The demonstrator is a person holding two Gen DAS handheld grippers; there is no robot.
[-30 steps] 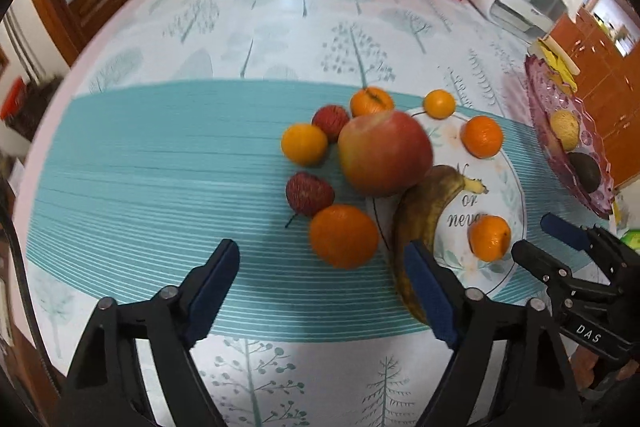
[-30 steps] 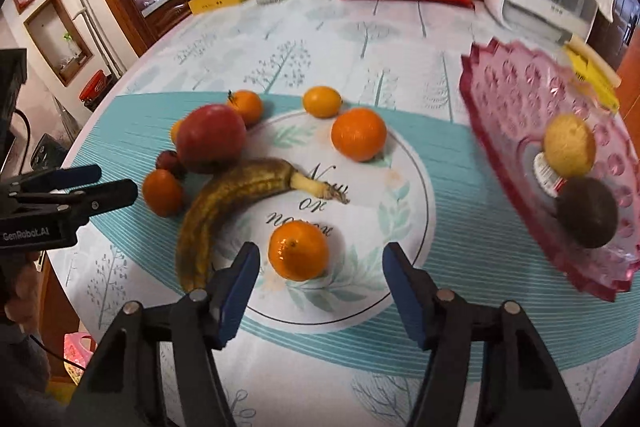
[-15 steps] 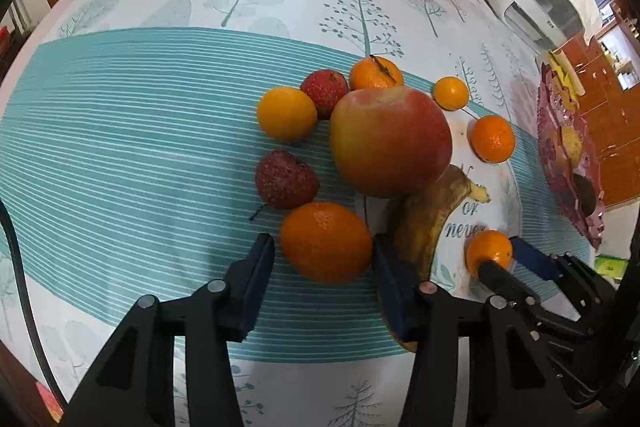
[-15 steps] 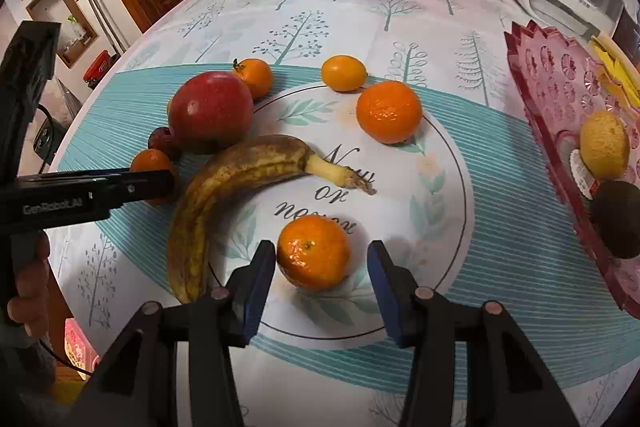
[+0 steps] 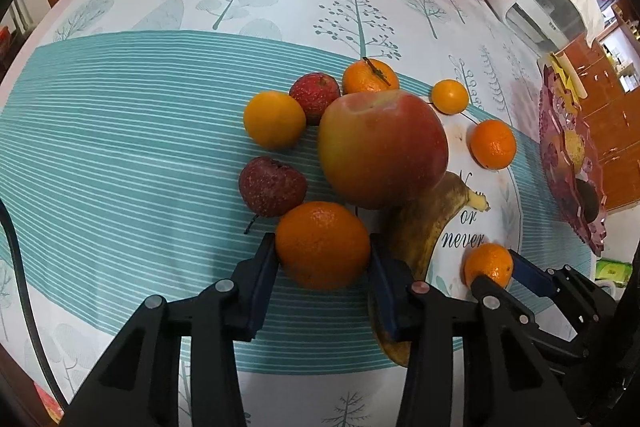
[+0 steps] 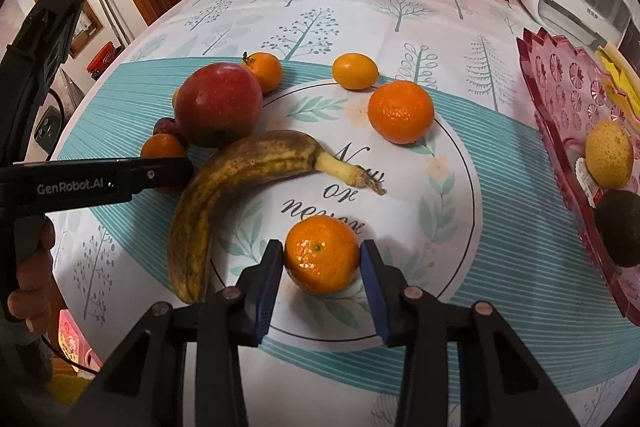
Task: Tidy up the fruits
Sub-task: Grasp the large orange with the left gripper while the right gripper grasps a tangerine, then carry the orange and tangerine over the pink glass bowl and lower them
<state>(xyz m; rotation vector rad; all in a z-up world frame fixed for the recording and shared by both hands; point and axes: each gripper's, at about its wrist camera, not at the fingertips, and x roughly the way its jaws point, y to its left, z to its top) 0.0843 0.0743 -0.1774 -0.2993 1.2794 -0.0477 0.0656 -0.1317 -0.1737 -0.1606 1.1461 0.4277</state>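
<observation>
While both jaws have just been closing, the left gripper (image 5: 322, 259) clamps one tangerine (image 5: 322, 245), the right gripper (image 6: 322, 263) another mandarin (image 6: 321, 254), on a tree-patterned tablecloth (image 6: 360, 7).

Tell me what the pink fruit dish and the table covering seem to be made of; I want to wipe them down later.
The pink fruit dish looks like moulded glass or clear plastic: translucent, glossy, pressed flower pattern, scalloped rim; which of the two cannot be told. The table covering looks like printed vinyl or oilcloth: smooth, lying flat, faint sheen, though coated fabric is possible.
</observation>
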